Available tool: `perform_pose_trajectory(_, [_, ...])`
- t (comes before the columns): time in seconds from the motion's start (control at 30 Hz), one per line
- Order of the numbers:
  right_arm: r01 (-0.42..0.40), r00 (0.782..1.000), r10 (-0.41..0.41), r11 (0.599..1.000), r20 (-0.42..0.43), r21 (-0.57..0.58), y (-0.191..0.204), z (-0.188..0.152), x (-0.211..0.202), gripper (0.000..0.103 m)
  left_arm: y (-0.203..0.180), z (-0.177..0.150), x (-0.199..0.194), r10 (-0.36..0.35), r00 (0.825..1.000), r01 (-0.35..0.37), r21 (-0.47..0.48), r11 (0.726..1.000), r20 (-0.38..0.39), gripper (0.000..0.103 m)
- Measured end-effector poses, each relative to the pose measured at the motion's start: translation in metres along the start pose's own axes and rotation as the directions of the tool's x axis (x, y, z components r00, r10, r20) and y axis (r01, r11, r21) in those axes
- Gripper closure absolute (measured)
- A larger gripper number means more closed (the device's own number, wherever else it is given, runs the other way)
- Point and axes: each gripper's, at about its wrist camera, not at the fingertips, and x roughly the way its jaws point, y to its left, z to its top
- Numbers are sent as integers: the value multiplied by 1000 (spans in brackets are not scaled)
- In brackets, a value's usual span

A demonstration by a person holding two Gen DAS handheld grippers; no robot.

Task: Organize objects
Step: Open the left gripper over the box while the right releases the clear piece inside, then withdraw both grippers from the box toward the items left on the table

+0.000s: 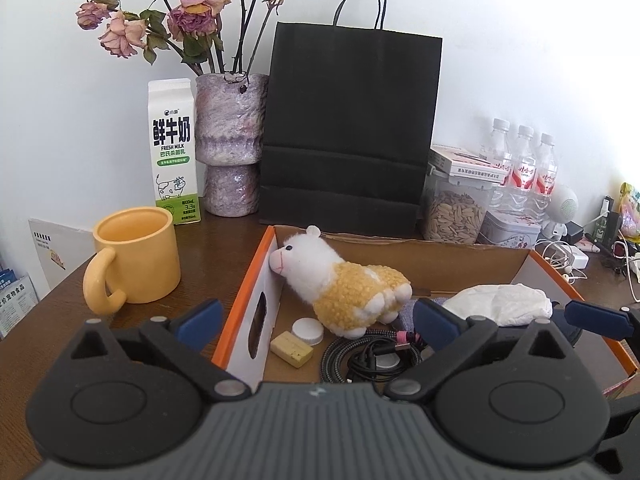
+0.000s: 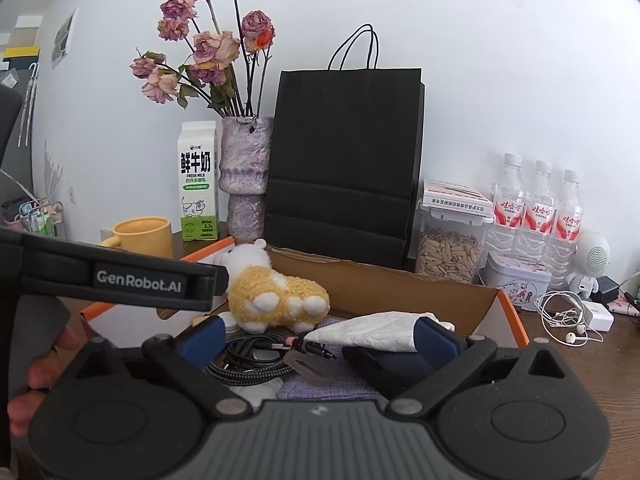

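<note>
Both claws gape empty – left claw (image 1: 316, 314), right claw (image 2: 320, 336). Plush alpaca (image 1: 344, 284), cables and tissue (image 2: 372, 332) already lie in the cardboard box (image 1: 420, 264); yellow mug (image 1: 136, 256) probably remains, out on the desk (image 1: 224, 232).

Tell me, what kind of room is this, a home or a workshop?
Most likely a lived-in home, at a wooden table against a wall. A vase of dried roses, a milk carton and a yellow mug stand there, beside a cardboard box holding a plush toy and cables.
</note>
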Motion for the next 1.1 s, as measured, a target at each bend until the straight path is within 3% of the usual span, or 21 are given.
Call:
perform_pose_trajectory(0.57, [25, 1000, -25, 999, -10, 35, 8, -20, -68, 0, 3, -33, -59, -2, 999, 1, -16, 1000, -50, 0])
perform_pose_trajectory(1.1, [48, 995, -45, 998, -86, 34, 11, -57, -109, 0, 25, -64, -95, 47, 993, -48, -6, 999, -112, 0])
